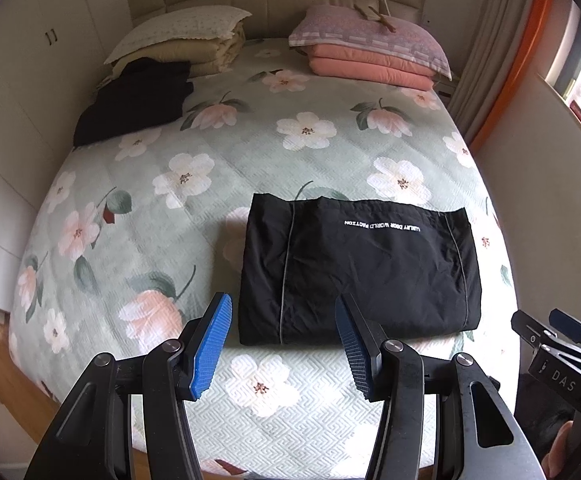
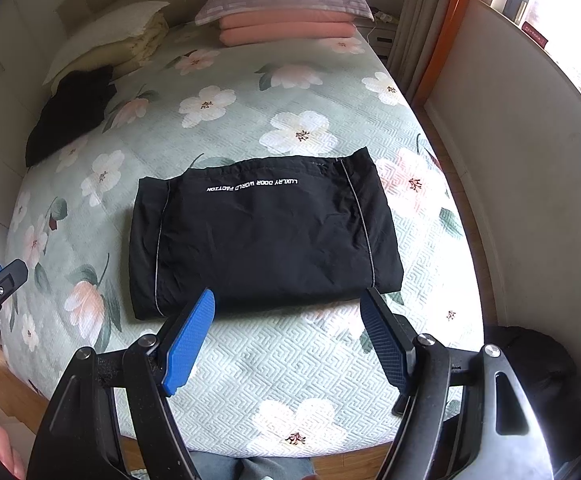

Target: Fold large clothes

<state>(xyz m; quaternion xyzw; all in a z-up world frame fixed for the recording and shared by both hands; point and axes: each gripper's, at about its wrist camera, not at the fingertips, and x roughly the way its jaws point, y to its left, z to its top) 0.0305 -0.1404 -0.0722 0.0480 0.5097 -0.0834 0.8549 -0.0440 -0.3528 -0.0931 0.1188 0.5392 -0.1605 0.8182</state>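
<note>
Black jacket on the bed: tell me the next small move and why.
Probably carry the folded black jacket over to the dark clothes lying near the pillows. It already lies as a neat rectangle on the bedspread, and both the left gripper and the right gripper hang open and empty just short of its near edge. So lower them to that edge and pinch it first.

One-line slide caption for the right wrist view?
Right gripper hangs open above the near edge of a folded black garment on the floral bedspread, nothing between its pads.
</note>
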